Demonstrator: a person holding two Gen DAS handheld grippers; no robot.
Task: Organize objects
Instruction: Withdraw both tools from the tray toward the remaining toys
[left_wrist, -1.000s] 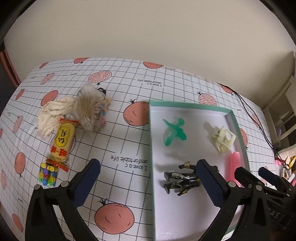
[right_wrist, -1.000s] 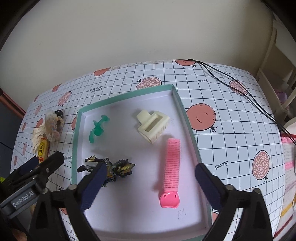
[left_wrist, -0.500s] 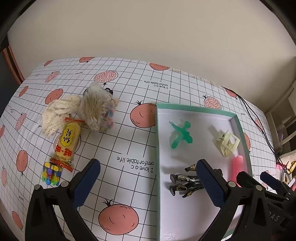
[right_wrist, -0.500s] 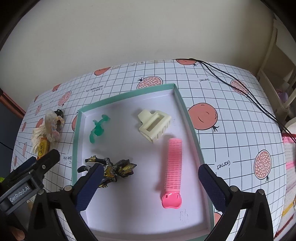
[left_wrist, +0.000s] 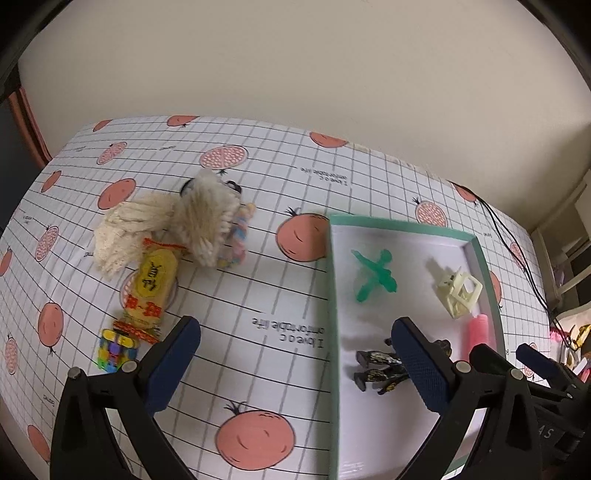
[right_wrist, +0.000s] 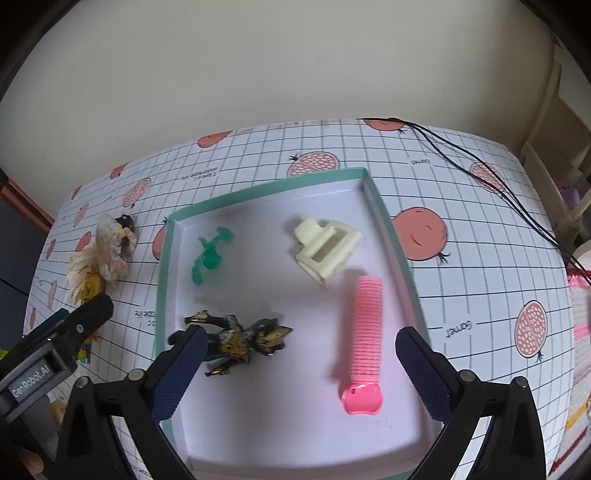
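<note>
A green-rimmed white tray (right_wrist: 386, 206) (left_wrist: 406, 223) holds a green plastic figure (right_wrist: 208, 254) (left_wrist: 373, 275), a cream hair claw (right_wrist: 327, 249) (left_wrist: 458, 291), a pink ribbed roller (right_wrist: 364, 339) (left_wrist: 478, 328) and a black-gold action figure (right_wrist: 240, 338) (left_wrist: 380, 367). Left of the tray on the cloth lie a fluffy cream tassel bundle (left_wrist: 166, 221), a yellow snack packet (left_wrist: 151, 286) and a small multicoloured block (left_wrist: 114, 349). My left gripper (left_wrist: 295, 354) is open above the tray's left edge. My right gripper (right_wrist: 299, 363) is open over the tray's near half.
The table wears a white grid cloth with pomegranate prints (left_wrist: 255, 441). Black cables (right_wrist: 480, 162) trail across the far right corner. A cream wall stands behind the table, and white shelving (right_wrist: 554, 122) is at the right. The left gripper's body (right_wrist: 48, 354) shows at lower left of the right wrist view.
The left gripper has drifted leftward, so the tray sits further right in its view. The right gripper has pulled back slightly. Nothing was gripped or moved.
</note>
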